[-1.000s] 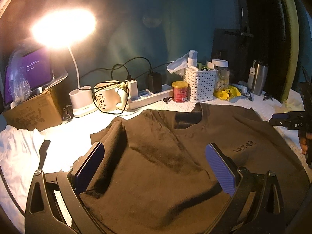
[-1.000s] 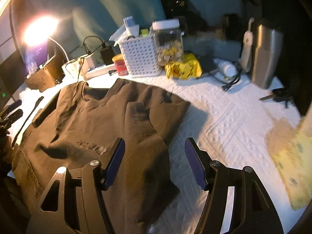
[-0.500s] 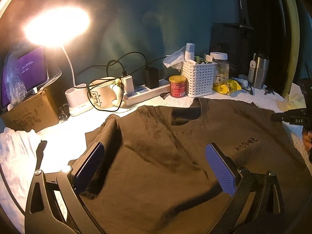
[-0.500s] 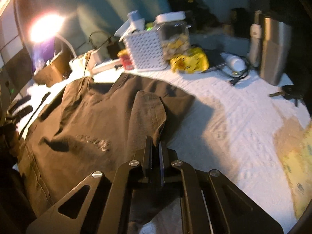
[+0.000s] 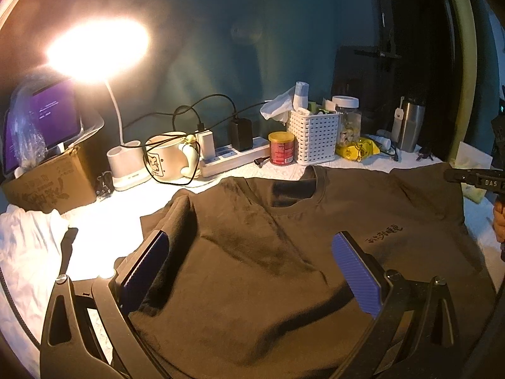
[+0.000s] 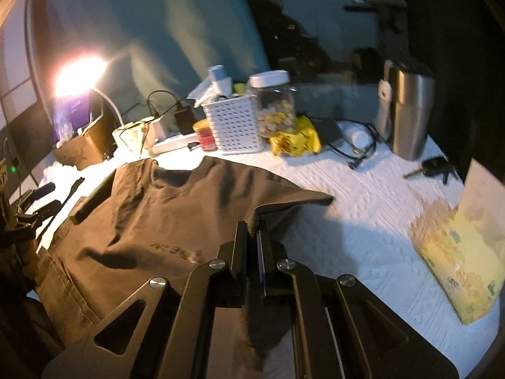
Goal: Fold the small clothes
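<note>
Your brown T-shirt (image 5: 284,252) lies spread across the white-covered surface (image 6: 363,208), neck toward the back clutter. Behind it stand a lit desk lamp (image 5: 94,47), a mug (image 5: 167,158), a power strip (image 5: 233,158), a red can (image 5: 281,148), a white basket (image 5: 315,139), a jar (image 5: 347,120) and a steel flask (image 5: 408,129). Your left hand-held gripper (image 5: 249,268) hangs released over the shirt, its blue pads wide apart, a folded sleeve beside the left one. Your right hand-held gripper (image 6: 252,237) is clenched on the shirt's right sleeve, raising it off the surface. Only the right wrist view shows this grasp, plus keys (image 6: 435,167) and a yellow packet (image 6: 457,262); only the left shows a cardboard box (image 5: 47,183) clearly.
</note>
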Demonstrator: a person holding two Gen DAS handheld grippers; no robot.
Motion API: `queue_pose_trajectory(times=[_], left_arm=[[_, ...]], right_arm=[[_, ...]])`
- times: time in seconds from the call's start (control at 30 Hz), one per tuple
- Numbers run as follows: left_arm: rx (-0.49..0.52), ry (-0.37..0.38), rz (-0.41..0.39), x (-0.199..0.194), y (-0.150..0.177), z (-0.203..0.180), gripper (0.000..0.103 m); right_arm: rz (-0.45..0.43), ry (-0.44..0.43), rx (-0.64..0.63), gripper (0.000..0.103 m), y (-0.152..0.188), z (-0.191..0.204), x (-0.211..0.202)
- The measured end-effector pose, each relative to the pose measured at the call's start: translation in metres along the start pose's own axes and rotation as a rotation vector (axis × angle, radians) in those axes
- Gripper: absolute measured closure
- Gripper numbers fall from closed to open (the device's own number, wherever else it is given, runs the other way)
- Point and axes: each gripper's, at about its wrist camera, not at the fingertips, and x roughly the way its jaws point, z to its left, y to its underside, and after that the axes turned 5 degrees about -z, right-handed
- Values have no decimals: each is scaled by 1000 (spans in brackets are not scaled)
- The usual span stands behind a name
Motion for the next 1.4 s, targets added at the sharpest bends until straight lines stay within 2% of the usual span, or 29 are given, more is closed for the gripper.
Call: queue_pose_trajectory(times=[0.27,0.53,0.67,0.73,0.8,0.87,1.0,1.13,1.23,1.4], left_arm=[[-37,16,-6,-10,11,24,1],[-71,42,26,-12,25,50,1],[-81,54,48,-10,31,56,1],[-86,62,60,-9,33,57,1],[-87,69,67,-8,34,57,1],[-84,76,68,-8,34,55,1],[-71,83,67,-9,34,50,1],[-72,82,74,-8,34,49,1],[-69,87,81,-7,33,44,1],[-50,75,80,-10,32,39,1]], right_arm=[[68,6,-107,97,-5,63,30],[196,119,-135,96,29,98,82],[239,143,-121,96,44,110,95],[249,132,-97,87,48,115,97],[237,69,-30,59,48,116,91],[237,24,1,43,50,119,86],[197,27,-14,43,47,119,58],[128,122,24,43,36,90,27],[155,151,76,43,40,67,27],[194,31,117,43,57,71,35]])
